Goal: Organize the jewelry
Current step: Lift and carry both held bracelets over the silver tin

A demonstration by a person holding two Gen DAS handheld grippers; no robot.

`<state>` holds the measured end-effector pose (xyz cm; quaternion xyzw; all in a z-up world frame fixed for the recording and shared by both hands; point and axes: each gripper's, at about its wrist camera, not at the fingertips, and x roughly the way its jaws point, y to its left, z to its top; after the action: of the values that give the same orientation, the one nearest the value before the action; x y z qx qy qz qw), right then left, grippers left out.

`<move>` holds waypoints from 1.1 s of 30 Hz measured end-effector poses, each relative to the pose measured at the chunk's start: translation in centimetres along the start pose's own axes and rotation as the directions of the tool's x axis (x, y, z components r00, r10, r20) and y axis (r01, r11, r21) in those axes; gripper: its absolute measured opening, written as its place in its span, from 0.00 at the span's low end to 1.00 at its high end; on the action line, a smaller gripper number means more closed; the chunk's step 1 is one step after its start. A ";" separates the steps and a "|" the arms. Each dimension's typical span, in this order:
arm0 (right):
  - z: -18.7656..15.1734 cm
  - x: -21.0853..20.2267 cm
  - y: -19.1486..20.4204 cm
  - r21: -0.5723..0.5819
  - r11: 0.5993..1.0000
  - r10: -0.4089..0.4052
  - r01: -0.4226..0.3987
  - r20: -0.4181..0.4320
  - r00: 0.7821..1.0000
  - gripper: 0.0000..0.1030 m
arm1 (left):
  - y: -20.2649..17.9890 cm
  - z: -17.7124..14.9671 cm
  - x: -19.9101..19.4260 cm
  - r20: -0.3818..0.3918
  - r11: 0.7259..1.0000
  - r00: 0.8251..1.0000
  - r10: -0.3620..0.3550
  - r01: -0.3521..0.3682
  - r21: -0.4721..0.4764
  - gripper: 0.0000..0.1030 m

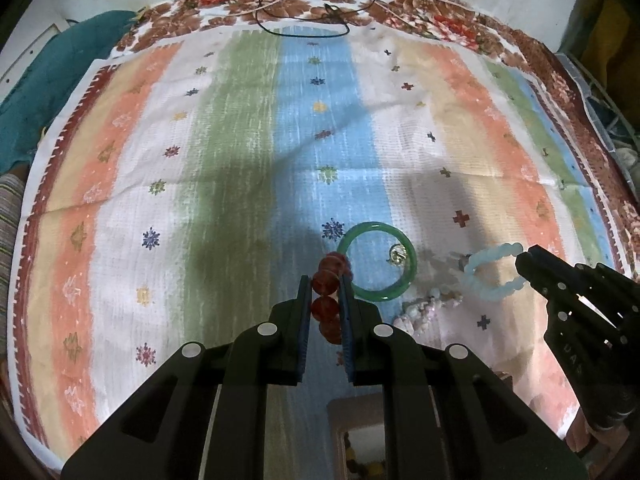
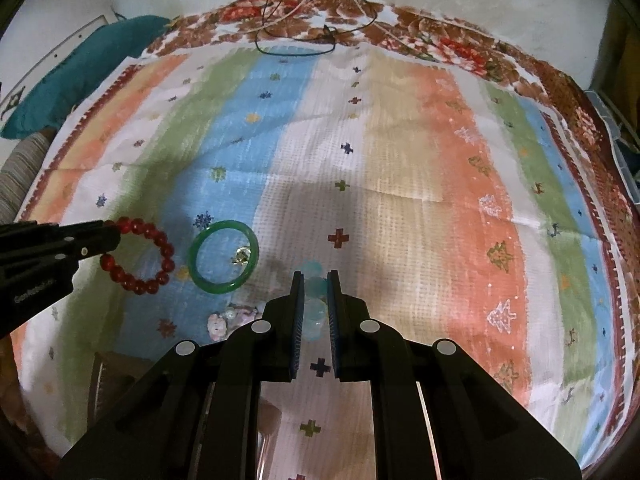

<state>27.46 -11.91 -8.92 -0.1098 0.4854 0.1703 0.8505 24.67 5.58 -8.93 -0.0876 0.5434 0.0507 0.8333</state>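
Looking down along my two tongs, I see a striped cloth (image 1: 248,152) with small flower and cross prints spread over a bed. My left gripper (image 1: 326,292) is narrowed onto a red bead bracelet (image 1: 328,300), whose beads sit pinched between the blue pads; from the right camera the same bracelet (image 2: 140,256) hangs as a full ring off the tip of that tong (image 2: 110,240). My right gripper (image 2: 314,284) is likewise closed on a pale blue bead bracelet (image 2: 314,304), seen from the left camera as a loop (image 1: 494,272) held at the fingertip of the black tong (image 1: 524,264). Between the two bracelets, a green bangle (image 1: 376,260) lies flat on the blue stripe with a small gold ring (image 1: 397,255) inside it, touching its inner edge. Just beside the bangle, nearer to me, lies a pale pink bead bracelet (image 1: 424,308). A black cord (image 1: 304,20) lies at the cloth's far edge.
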 end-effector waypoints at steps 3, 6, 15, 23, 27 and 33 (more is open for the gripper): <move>-0.2 -0.7 0.2 -0.006 1.000 0.007 -0.007 0.009 1.000 0.12 | -0.1 -0.2 -0.7 0.010 1.000 1.000 -0.004 0.004 0.002 0.13; -0.4 -1.1 0.3 -0.009 1.000 0.010 -0.010 0.015 1.000 0.12 | -0.3 -0.6 -1.2 0.018 1.000 1.000 -0.003 0.003 0.007 0.13; -1.0 -2.8 0.3 0.013 0.999 0.032 -0.033 0.041 0.999 0.12 | -0.5 -1.7 -3.0 0.041 1.000 0.999 -0.015 0.014 0.019 0.13; -1.8 -4.6 0.6 0.010 0.999 0.047 -0.048 0.074 0.996 0.12 | -1.6 -2.6 -5.3 0.075 0.998 0.995 -0.063 0.060 0.035 0.13; -2.1 -5.5 0.8 0.005 0.998 0.056 -0.056 0.091 0.994 0.12 | -2.2 -3.2 -6.4 0.091 0.996 0.993 -0.081 0.077 0.047 0.13; -2.6 -7.1 0.9 0.006 0.997 0.072 -0.073 0.120 0.990 0.12 | -2.9 -4.0 -7.7 0.120 0.995 0.989 -0.084 0.076 0.071 0.13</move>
<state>21.71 -13.26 -4.16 -0.0769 0.4380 0.2048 0.8720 18.43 2.05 -3.21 -0.0783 0.4887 0.0046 0.8689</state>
